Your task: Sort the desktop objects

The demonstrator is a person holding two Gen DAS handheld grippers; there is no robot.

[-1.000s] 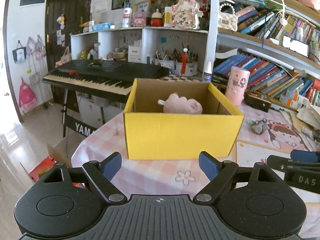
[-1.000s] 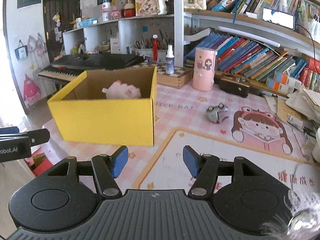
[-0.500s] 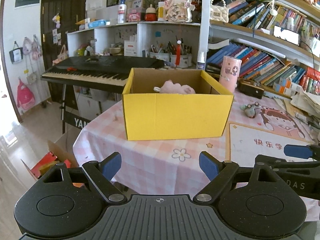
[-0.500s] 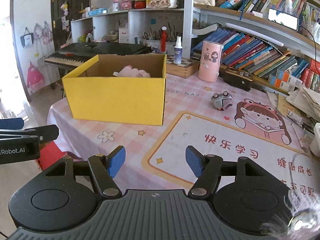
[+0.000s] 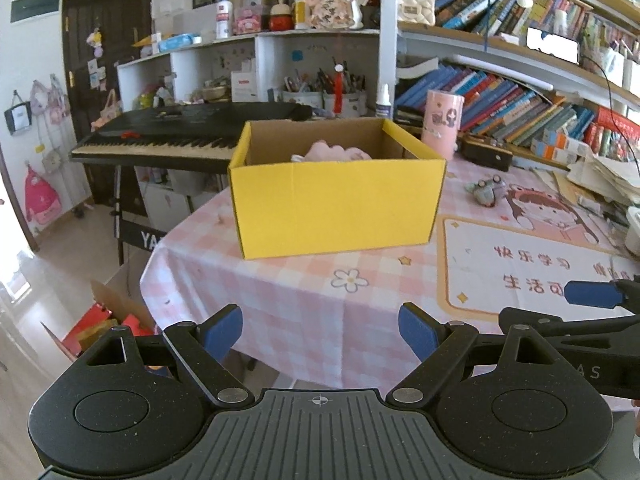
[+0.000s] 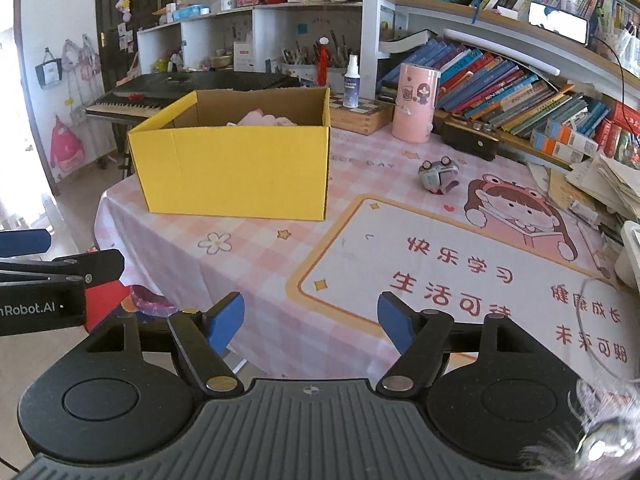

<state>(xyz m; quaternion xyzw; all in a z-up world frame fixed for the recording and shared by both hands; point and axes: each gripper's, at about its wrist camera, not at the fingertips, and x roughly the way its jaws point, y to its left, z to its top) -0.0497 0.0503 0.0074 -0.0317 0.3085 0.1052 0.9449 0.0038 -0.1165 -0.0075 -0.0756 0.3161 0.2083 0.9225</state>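
Toy car (image 6: 439, 175) beyond right claw (image 6: 311, 322) — empty, opening, left claw (image 5: 321, 333) wide, empty — yellow box (image 5: 338, 204) ahead

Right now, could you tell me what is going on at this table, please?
A person is sorting desk items with a handheld gripper in each hand. Both the left gripper and right gripper are empty, short of the table; the right one's jaws are opening. A pink plush toy already lies in the yellow box. A small grey toy sits on the tablecloth.
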